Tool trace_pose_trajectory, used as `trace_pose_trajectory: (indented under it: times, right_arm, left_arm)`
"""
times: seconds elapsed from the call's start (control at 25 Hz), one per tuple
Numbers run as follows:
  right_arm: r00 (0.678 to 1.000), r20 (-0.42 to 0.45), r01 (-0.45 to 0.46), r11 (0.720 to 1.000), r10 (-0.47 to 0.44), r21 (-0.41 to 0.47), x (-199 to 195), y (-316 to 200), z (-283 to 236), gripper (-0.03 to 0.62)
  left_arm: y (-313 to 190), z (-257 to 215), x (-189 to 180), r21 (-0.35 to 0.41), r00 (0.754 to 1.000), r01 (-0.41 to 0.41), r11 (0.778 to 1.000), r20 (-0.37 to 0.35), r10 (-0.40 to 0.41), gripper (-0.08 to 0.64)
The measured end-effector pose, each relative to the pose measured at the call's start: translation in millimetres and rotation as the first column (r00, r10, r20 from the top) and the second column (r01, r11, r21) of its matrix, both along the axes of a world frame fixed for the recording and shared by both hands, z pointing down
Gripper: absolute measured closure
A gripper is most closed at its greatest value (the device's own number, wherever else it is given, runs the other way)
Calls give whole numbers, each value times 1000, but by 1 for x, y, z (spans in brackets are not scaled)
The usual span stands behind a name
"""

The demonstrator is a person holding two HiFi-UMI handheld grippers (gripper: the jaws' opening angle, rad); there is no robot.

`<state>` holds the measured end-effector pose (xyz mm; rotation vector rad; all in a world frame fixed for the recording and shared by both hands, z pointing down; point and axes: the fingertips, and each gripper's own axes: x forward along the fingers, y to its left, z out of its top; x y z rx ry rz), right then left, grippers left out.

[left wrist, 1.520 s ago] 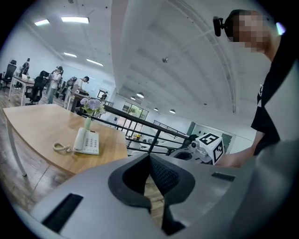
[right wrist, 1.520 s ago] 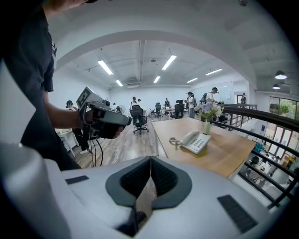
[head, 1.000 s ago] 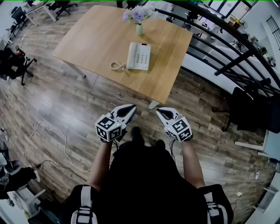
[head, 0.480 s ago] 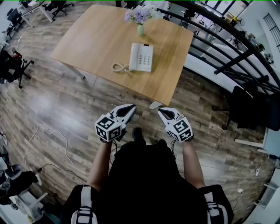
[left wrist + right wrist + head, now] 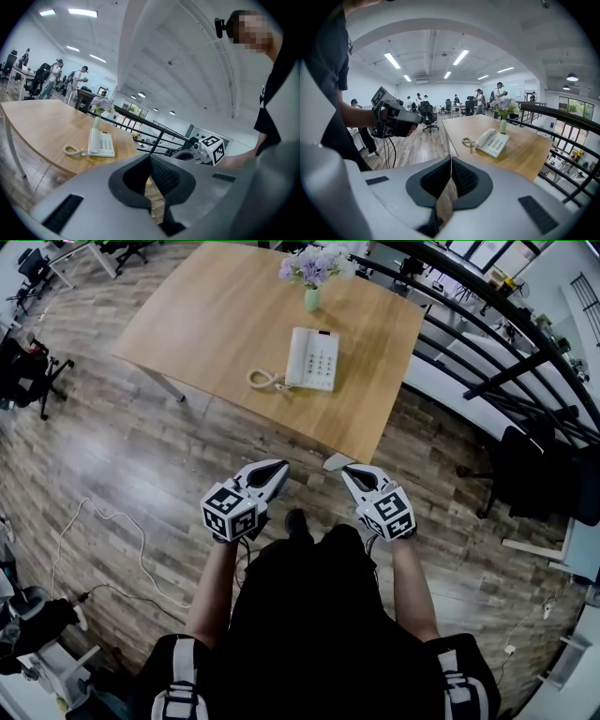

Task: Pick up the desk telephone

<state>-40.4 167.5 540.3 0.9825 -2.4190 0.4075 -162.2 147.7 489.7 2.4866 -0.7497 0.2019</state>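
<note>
On wood counter, toward its right half in head view: desk telephone, white, flat, handset on cradle, coiled cord at its left. Just beyond it, vase w/ purple flowers. Over plank floor, short of counter's near edge: left gripper and right gripper, side by side, well apart from phone. Left fingers and right fingers pressed together, nothing betw. them.
</note>
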Motion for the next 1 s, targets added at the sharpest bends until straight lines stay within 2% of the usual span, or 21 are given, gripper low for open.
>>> trace_pose_trajectory:
  times: [0.6,1.0]
  right_arm:
    - [1000,-14,-14,999,13,-34,10,-7,10,568]
    - [1000,22,7,1000,-7,-27,13,-54,3,568]
  left_arm:
    - [-5,6,-2,-23,1000,20,1000,12,-20,538]
    - [-35,-5,0,-33,996,71,997,48,-69,539]
